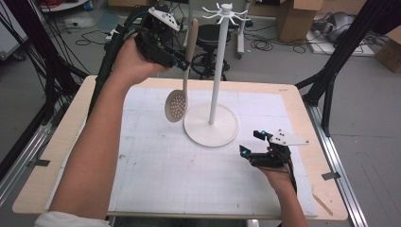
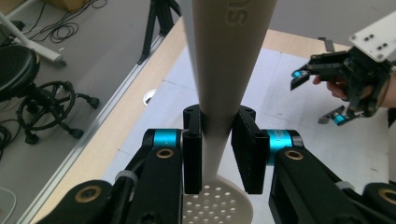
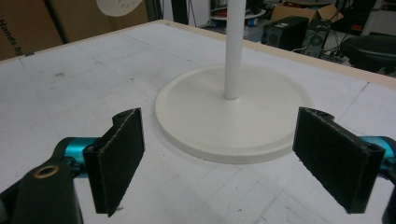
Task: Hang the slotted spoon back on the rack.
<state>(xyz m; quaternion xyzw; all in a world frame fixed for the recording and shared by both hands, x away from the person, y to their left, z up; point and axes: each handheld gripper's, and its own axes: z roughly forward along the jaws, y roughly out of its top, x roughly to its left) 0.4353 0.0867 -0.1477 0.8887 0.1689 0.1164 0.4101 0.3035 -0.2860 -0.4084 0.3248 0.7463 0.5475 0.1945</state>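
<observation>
A beige slotted spoon (image 1: 182,75) hangs upright in the air, its perforated bowl (image 1: 176,107) down, just left of the white hook stand (image 1: 218,56). My left gripper (image 1: 183,63) is shut on the spoon's handle (image 2: 219,70); the bowl (image 2: 215,205) shows below its jaws. The stand's round base (image 1: 211,125) rests on the white mat, its hooks (image 1: 225,11) at the top. My right gripper (image 1: 251,143) is open near the base's right front edge, low over the mat; its jaws stand wide apart, facing the base (image 3: 233,112) and pole (image 3: 233,46).
The wooden table (image 1: 61,142) carries a white gridded mat (image 1: 179,170). A thin wooden stick (image 1: 323,203) lies at the table's front right corner. Beyond the far edge stand a black stool (image 1: 208,38), cables and cardboard boxes (image 1: 298,19).
</observation>
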